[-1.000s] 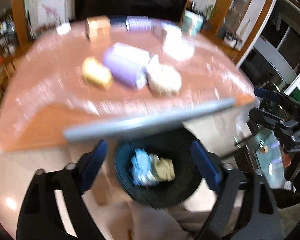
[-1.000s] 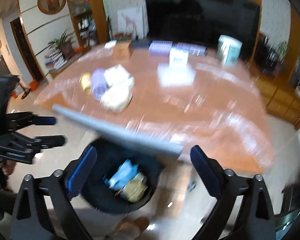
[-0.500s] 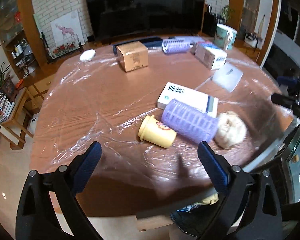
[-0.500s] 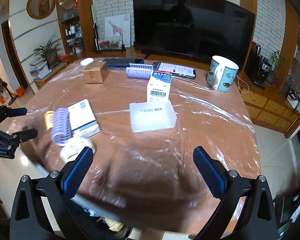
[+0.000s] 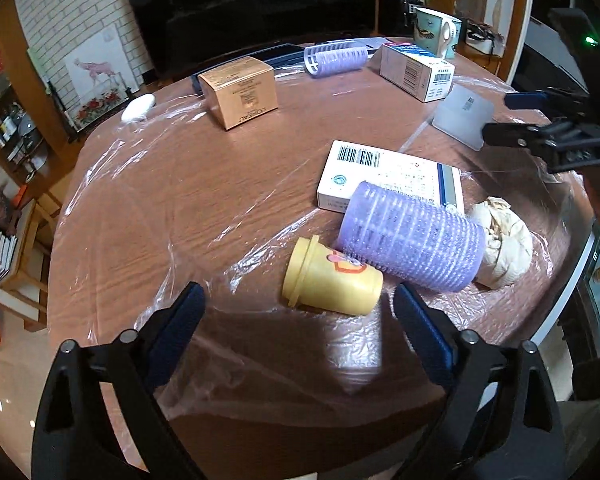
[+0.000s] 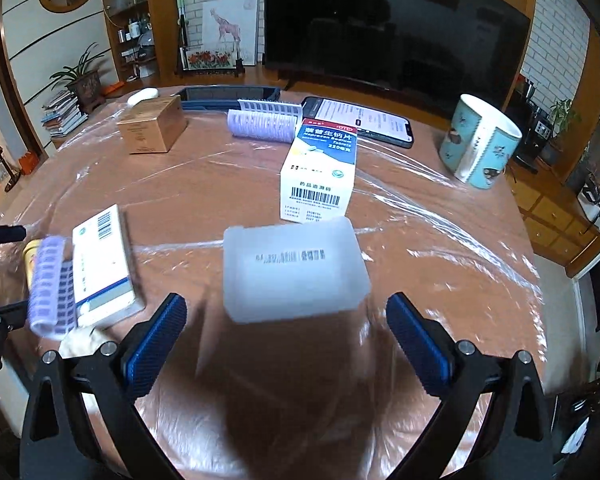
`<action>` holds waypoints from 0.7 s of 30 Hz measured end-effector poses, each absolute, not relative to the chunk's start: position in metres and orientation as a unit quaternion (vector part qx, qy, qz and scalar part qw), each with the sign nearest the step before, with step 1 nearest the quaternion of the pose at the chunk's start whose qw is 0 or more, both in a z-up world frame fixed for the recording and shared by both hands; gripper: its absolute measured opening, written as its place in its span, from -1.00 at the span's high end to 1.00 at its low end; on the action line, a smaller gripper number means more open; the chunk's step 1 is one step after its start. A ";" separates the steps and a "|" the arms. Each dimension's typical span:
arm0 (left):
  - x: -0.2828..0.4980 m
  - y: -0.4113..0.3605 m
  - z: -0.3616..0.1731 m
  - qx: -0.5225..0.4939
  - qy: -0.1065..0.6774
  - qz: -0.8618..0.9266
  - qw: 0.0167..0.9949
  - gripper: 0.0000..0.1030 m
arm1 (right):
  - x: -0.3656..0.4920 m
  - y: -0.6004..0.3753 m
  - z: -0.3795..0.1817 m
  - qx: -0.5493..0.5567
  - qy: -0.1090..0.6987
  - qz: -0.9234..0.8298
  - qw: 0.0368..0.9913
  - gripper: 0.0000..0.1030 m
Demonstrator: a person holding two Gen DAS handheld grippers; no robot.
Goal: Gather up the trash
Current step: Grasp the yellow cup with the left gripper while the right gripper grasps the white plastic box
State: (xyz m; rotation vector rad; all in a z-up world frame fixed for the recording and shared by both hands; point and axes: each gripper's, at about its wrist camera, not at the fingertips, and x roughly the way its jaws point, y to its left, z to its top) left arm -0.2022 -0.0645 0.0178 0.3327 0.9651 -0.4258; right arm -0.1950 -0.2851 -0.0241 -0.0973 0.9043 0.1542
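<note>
Now the left gripper (image 5: 296,312) was wide open, empty, with the yellow cup (image 5: 332,282) at twelve o'clock, so it should close gently around it.

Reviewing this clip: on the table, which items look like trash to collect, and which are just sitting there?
Likely trash, a judgement:
crumpled beige paper wad
toppled small yellow plastic bottle

Probably just lying about:
large purple hair roller
flat white medicine box
frosted plastic lid
upright white medicine carton
tan cardboard box
teal ceramic mug
black smartphone

Both tongs are open, holding nothing.
</note>
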 end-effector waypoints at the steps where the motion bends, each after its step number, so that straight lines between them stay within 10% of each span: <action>1: -0.201 -0.065 0.017 0.159 0.459 -0.208 0.849 -0.71 | -0.192 -0.285 -0.025 -0.045 0.439 0.073 0.895 -0.91; 21: -0.184 -0.071 0.015 0.133 0.466 -0.237 0.842 0.08 | -0.169 -0.287 -0.036 -0.006 0.464 0.086 0.882 -0.58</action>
